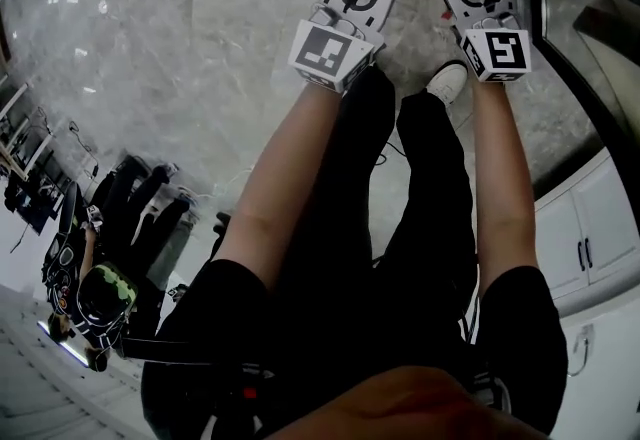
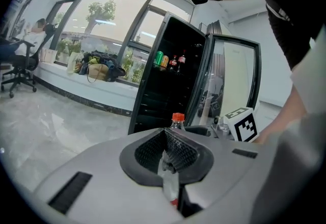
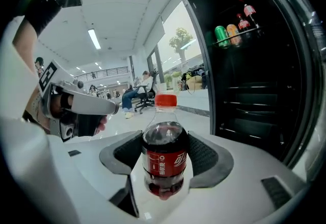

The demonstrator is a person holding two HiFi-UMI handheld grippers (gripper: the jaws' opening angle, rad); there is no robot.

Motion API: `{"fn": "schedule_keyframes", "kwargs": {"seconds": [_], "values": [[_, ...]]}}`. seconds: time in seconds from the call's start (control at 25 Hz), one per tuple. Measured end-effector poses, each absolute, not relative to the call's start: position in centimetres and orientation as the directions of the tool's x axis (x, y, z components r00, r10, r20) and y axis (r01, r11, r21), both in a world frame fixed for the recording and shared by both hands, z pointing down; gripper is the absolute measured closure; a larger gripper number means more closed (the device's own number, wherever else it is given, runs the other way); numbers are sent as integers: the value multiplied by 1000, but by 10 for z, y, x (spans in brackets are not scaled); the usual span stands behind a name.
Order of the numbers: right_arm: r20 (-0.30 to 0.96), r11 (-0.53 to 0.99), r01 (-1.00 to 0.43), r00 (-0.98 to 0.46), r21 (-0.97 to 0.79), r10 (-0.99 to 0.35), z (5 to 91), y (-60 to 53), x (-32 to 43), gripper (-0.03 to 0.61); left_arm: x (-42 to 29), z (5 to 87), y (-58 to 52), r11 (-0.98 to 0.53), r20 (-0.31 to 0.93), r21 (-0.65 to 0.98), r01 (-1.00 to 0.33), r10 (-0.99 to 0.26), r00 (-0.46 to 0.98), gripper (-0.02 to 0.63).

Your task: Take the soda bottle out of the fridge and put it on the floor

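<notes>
Polished marble floor [image 1: 180, 48] fills the head view, with the person's legs at centre and both grippers at the top. The open black fridge [image 3: 254, 80] stands at 3 o'clock in the right gripper view. Its door shelf carries cans and small bottles [image 3: 232, 32] at 1 o'clock.

The right gripper [image 3: 165, 139], at 1 o'clock in the head view, is clamped on the soda bottle [image 3: 164, 164]. Its ribbed pads [image 3: 206, 154] press the labelled waist from both sides. The bottle is upright, red cap [image 3: 165, 100] on top, already out of the fridge and above the floor. The left gripper [image 2: 168, 149], at 12 o'clock in the head view, has its jaws together with nothing between them.

The step in hand appears to be the descent to the floor. It is best done as follows:
- Lower the bottle vertically, without tilt.
- Choose bare marble away from the white shoe [image 1: 447, 81] and the fridge door [image 2: 232, 75].
- Let the base sit flat before the pads part, since the glossy stone probably offers little grip.
- Open slowly and withdraw straight back, so neither pad drags the label.
- Hold the idle left gripper aside.
</notes>
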State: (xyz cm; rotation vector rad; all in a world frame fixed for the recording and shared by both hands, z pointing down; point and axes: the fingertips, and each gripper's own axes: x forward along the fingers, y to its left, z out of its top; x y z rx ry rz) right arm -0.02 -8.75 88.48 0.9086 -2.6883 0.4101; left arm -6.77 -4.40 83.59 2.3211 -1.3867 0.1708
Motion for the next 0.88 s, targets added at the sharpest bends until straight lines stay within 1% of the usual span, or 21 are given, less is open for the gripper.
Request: {"fn": "schedule_keyframes", "kwargs": {"seconds": [0.28, 0.52, 0.72, 0.88], "values": [[408, 779, -601, -766, -178, -497, 1012, -101, -4, 288, -59, 929, -56, -447, 373, 296, -844, -759, 533, 609], [477, 776, -603, -745, -184, -466, 1121, -114, -9, 288, -56, 986, -63, -471, 411, 308, -826, -717, 563, 609], [534, 777, -606, -719, -171, -444, 1188, -111, -13, 288, -60, 1028, -54, -450, 445, 348, -823, -693, 567, 609], [594, 793, -591, -694, -148, -406, 1222, -99, -9, 290, -63, 1039, -52, -451, 450, 359, -817, -683, 575, 609]]}}
